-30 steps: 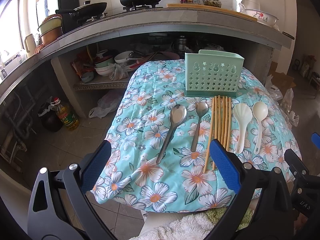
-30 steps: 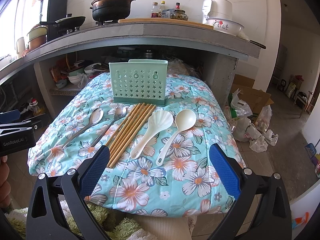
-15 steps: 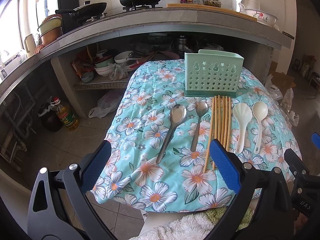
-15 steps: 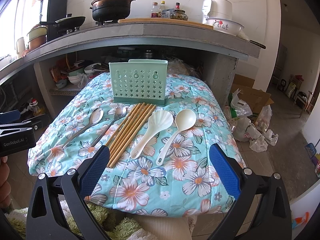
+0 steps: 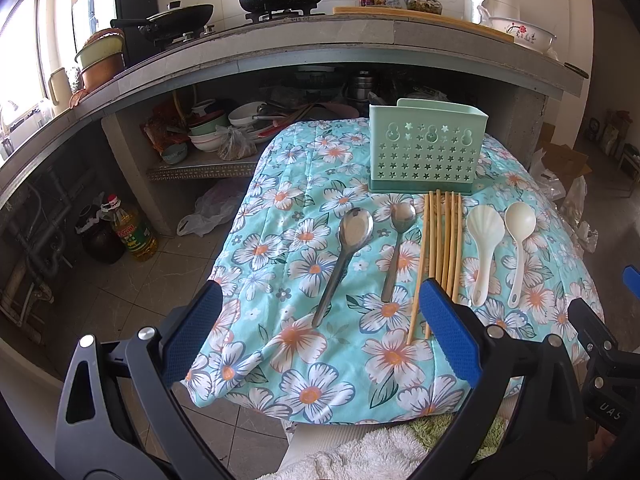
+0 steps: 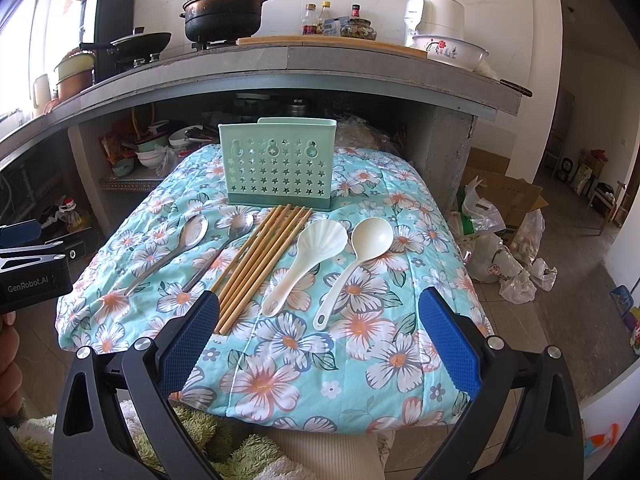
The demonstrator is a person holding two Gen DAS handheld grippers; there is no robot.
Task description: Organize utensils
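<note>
Both claws, left claw and right claw, hang spread wide, holding nothing. Utensils lie in a row before the green holder on the floral tabletop. Start with the round ladle: pinch mid-handle, lift, drop handle-first into the holder.

The cloth over the low surface is quilted fabric, matt, printed with flowers. On it the utensil holder looks like pale green plastic, smooth and pierced with star holes. The two metal spoons are polished and shiny. The chopsticks look like plain light wood, matt. The rice paddle and the ladle are cream plastic with a soft sheen. Each gripper has black, matt plastic-looking arms with blue, finely textured pads. The counter behind is grey stone or concrete, rough at the edge. The pot on it is dark, dull metal.
</note>
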